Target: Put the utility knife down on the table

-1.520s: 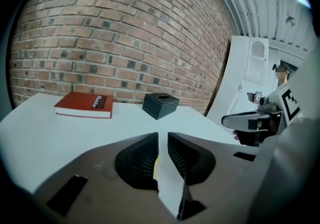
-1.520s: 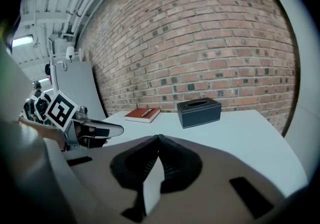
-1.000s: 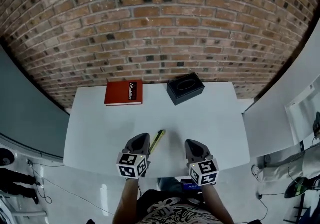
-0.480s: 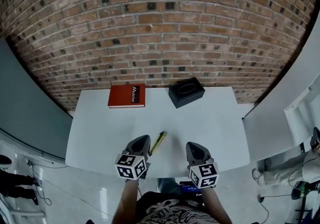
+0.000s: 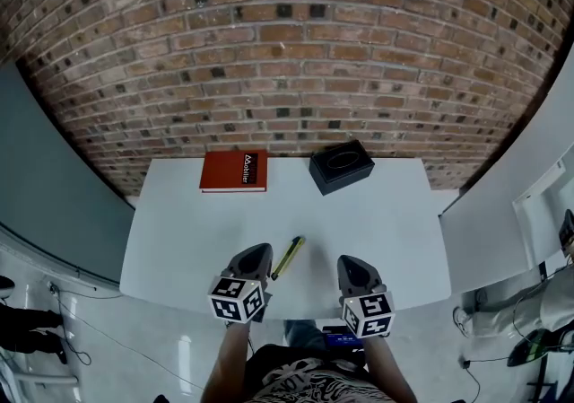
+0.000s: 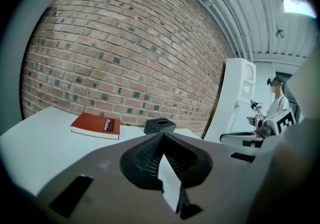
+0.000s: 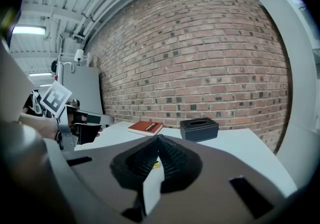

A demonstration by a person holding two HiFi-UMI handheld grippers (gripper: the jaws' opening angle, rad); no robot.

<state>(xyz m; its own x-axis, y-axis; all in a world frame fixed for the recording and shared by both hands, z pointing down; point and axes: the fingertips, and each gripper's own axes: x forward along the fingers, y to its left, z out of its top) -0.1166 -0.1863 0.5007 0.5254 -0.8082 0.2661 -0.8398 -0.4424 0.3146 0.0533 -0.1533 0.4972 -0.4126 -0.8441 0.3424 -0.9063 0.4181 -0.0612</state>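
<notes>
The utility knife (image 5: 287, 258), slim, yellow and black, lies flat on the white table (image 5: 179, 231) near its front edge, pointing away and slightly right. My left gripper (image 5: 256, 251) hovers just left of the knife, apart from it, jaws shut and empty. My right gripper (image 5: 350, 260) hangs further right of the knife, also shut with nothing in it. In the left gripper view the left gripper (image 6: 161, 135) has its dark pads meeting at the tips. In the right gripper view the right gripper (image 7: 158, 138) looks the same, with a yellow bit of the knife (image 7: 156, 164) showing below the tips.
A red book (image 5: 233, 170) lies at the table's back left and a black tissue box (image 5: 342, 167) at the back middle, both against a brick wall (image 5: 287, 51). A white panel (image 5: 502, 204) stands to the right. A person (image 6: 277, 103) stands off to the right.
The head view has drifted a little. The knife lies in the same spot between the two grippers, and both grippers hold their places beside it.
</notes>
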